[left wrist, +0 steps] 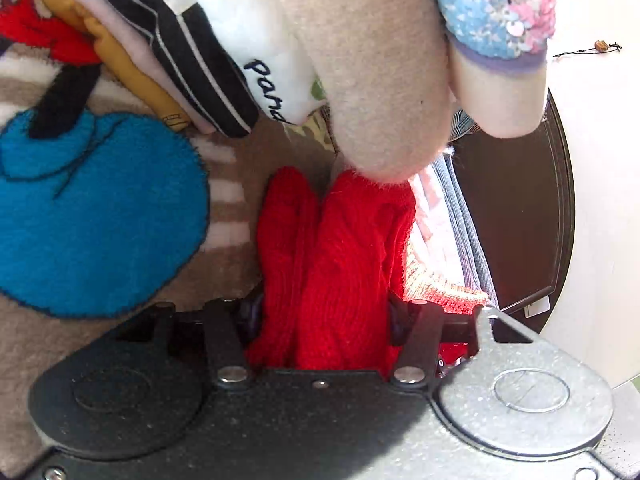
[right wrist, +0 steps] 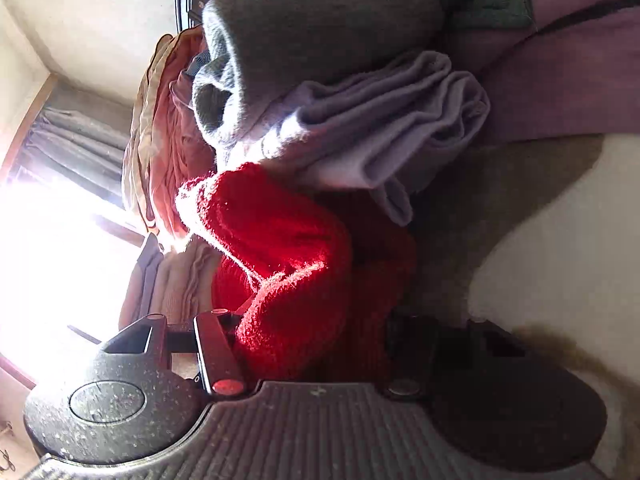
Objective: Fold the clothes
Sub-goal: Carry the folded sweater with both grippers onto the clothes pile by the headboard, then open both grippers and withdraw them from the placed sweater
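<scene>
Your largest item in the left view is the blanket, brown with white stripes and a big blue patch, which fills the left side and lies under everything else there. In the right view the surface below the clothes is brown and cream; you cannot tell from here whether it is the same blanket.

Next comes the pile. In the left view, folded garments stand stacked above the grip: a beige knit, a black striped piece, a white piece with lettering, and a sequined blue-and-pink one at the upper right. In the right view, a grey knit sits on top, with a lilac garment folded just beneath it and an orange-pink cloth behind.

The red sweater is bunched up and lies against the foot of the pile, touching the beige knit in the left view and tucked under the lilac garment in the right view.

Your left hand-held gripper pinches a thick fold of the red sweater, fingers on either side of the bundle. Your right hand-held gripper likewise clamps red sweater between its fingers; sunlight washes out its left side.
</scene>
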Motion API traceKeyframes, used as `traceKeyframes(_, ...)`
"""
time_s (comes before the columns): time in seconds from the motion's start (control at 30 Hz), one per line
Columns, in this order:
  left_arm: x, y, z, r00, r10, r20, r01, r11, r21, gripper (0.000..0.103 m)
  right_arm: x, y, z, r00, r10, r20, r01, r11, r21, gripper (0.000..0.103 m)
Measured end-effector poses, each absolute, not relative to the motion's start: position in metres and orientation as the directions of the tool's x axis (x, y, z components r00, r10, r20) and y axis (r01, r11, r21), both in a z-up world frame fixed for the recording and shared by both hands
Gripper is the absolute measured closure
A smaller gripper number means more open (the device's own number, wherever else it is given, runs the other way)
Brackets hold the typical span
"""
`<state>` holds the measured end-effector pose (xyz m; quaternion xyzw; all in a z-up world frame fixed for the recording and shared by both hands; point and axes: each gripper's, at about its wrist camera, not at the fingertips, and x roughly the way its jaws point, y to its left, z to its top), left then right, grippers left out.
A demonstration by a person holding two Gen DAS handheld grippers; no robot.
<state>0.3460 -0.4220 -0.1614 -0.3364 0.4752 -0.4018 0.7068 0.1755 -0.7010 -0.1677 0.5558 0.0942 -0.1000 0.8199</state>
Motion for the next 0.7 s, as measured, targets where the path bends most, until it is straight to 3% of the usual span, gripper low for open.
traceKeyframes(0.2,0.303,-0.387,-0.136,0.338,-0.833,-0.437,0.369,0.545,-0.753,0.037,0.149,-0.682,-0.142,0.932,-0.171,-0.319,0.362,0.477,0.801,0.036)
traceKeyframes(0.27,0.293,-0.375,-0.130,0.367,-0.821,-0.438,0.392,0.563,-0.728,0.036,0.139,-0.675,-0.128,0.919,-0.235,-0.315,0.393,0.525,0.755,0.035)
traceKeyframes(0.4,0.262,-0.354,-0.121,0.377,-0.812,-0.445,0.422,0.578,-0.698,0.028,0.117,-0.658,-0.114,0.926,-0.233,-0.296,0.376,0.601,0.705,0.029)
traceKeyframes(0.57,0.236,-0.341,-0.108,0.382,-0.802,-0.459,0.461,0.596,-0.658,0.027,0.095,-0.625,-0.089,0.938,-0.269,-0.219,0.347,0.749,0.564,0.031)
traceKeyframes(0.7,0.244,-0.373,-0.099,0.402,-0.792,-0.459,0.465,0.609,-0.643,0.027,0.092,-0.617,-0.088,0.935,-0.297,-0.194,0.355,0.761,0.543,0.032)
